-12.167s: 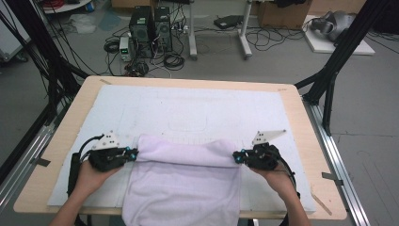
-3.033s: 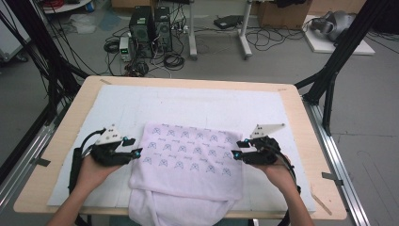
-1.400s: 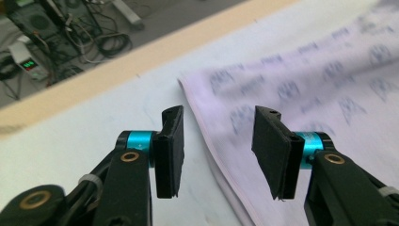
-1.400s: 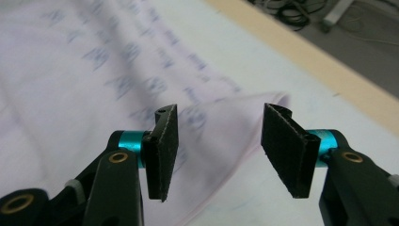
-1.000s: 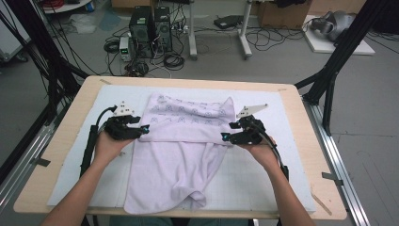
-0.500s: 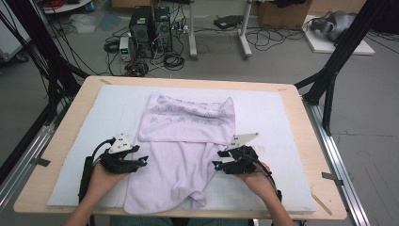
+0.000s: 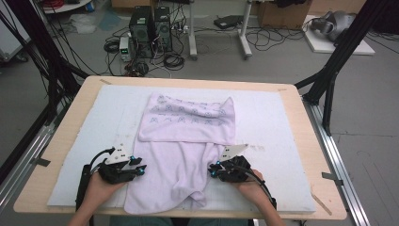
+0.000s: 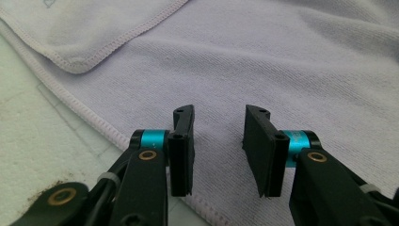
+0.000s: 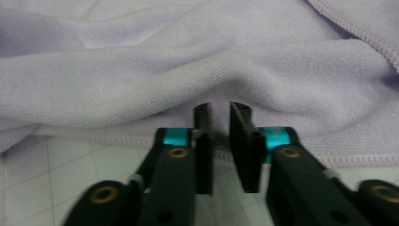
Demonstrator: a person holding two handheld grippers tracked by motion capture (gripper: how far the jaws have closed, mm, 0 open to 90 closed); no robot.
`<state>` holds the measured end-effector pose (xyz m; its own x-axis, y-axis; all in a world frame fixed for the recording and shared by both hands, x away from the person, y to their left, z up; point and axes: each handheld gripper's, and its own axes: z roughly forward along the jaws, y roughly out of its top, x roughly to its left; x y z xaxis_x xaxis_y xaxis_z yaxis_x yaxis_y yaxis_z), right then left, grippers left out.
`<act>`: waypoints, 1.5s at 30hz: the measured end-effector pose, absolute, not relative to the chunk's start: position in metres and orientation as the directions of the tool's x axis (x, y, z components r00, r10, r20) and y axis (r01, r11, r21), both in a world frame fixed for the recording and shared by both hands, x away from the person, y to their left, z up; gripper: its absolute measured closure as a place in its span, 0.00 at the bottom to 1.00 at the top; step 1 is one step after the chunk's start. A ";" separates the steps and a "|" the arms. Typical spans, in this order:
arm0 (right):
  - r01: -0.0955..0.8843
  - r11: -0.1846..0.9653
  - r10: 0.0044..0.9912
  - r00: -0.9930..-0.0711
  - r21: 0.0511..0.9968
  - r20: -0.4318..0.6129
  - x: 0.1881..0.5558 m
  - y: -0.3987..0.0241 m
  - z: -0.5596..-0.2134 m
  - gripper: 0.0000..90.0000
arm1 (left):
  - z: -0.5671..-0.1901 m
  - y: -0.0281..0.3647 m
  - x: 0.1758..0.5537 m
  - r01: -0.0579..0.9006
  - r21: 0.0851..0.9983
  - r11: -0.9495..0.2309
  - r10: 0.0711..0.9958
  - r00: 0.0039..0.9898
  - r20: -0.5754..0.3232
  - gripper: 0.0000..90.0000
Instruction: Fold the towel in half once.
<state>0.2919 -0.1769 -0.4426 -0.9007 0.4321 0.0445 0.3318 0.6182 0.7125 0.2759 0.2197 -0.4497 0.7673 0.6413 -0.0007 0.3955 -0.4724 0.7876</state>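
A lilac towel (image 7: 181,165) lies on the white mat (image 7: 273,122), its far part folded over with the printed side (image 7: 188,117) up. My left gripper (image 7: 141,168) sits at the towel's left edge near the front. In the left gripper view (image 8: 219,117) its jaws have just been closing but still stand apart over flat towel (image 8: 282,61) without pinching it. My right gripper (image 7: 212,168) is at the towel's right edge. In the right gripper view (image 9: 220,110) its jaws have just closed to a narrow slit with the towel's hem (image 9: 141,75) caught between them.
The mat covers most of the wooden table (image 7: 313,150), with bare mat left and right of the towel. Black frame posts (image 7: 329,80) stand at the far corners, and metal rails (image 7: 28,155) run along the sides. Computer towers (image 7: 150,23) and cables lie on the floor beyond.
Both grippers have pulled back from the folded far part toward the near side and sunk to the towel's side edges. The folded part stays where it was laid.
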 end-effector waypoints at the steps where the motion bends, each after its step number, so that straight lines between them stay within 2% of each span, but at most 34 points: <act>1: 0.323 0.624 0.426 -0.904 0.712 0.037 0.291 -0.177 -0.442 0.97 | -0.450 0.220 0.276 0.394 0.790 -0.470 0.642 0.766 0.001 0.72; 8: 0.325 0.637 0.428 -0.903 0.699 0.030 0.289 -0.188 -0.434 0.97 | -0.449 0.219 0.275 0.398 0.787 -0.472 0.648 0.762 0.004 0.73; 15: 0.344 0.614 0.480 -0.877 0.711 0.010 0.293 -0.222 -0.415 0.96 | -0.450 0.219 0.275 0.395 0.788 -0.473 0.648 0.761 0.007 0.72; 17: 0.356 0.585 0.497 -0.867 0.729 0.025 0.295 -0.228 -0.411 0.90 | -0.449 0.218 0.275 0.396 0.788 -0.472 0.652 0.758 0.009 0.71; 18: 0.360 0.578 0.500 -0.865 0.732 0.030 0.294 -0.229 -0.410 0.83 | -0.449 0.218 0.275 0.399 0.785 -0.474 0.657 0.754 0.013 0.69; 21: 0.351 0.560 0.483 -0.875 0.751 0.048 0.289 -0.225 -0.411 0.77 | -0.447 0.218 0.274 0.405 0.780 -0.477 0.661 0.751 0.015 0.61; 24: 0.333 0.546 0.452 -0.890 0.769 0.065 0.278 -0.219 -0.414 0.76 | -0.444 0.218 0.268 0.393 0.784 -0.480 0.644 0.765 0.011 0.60; 31: 0.317 0.595 0.397 -0.915 0.739 0.073 0.263 -0.199 -0.432 0.71 | -0.445 0.220 0.261 0.389 0.782 -0.488 0.641 0.767 0.018 0.60; 33: 0.321 0.612 0.391 -0.917 0.723 0.077 0.262 -0.193 -0.437 0.72 | -0.446 0.220 0.260 0.388 0.779 -0.492 0.639 0.769 0.021 0.60; 34: 0.317 0.626 0.389 -0.919 0.713 0.067 0.262 -0.190 -0.440 0.77 | -0.447 0.220 0.260 0.388 0.778 -0.493 0.638 0.770 0.020 0.60; 35: 0.311 0.633 0.390 -0.919 0.709 0.056 0.261 -0.188 -0.443 0.81 | -0.447 0.219 0.260 0.389 0.778 -0.493 0.639 0.769 0.020 0.60; 37: 0.314 0.622 0.382 -0.921 0.718 0.072 0.262 -0.189 -0.444 0.96 | -0.447 0.219 0.261 0.388 0.778 -0.494 0.637 0.771 0.020 0.60; 41: 0.303 0.654 0.361 -0.930 0.693 0.066 0.263 -0.195 -0.439 0.98 | -0.447 0.220 0.261 0.391 0.776 -0.495 0.635 0.772 0.016 0.60; 45: 0.301 0.655 0.380 -0.924 0.693 0.042 0.263 -0.211 -0.424 0.98 | -0.448 0.221 0.262 0.394 0.778 -0.489 0.635 0.772 0.008 0.60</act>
<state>0.2628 -0.2111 -0.4243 -0.9240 0.3801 0.0422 0.3012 0.6552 0.6928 0.2622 0.2206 -0.4479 0.7723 0.6352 0.0076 0.3942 -0.4885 0.7785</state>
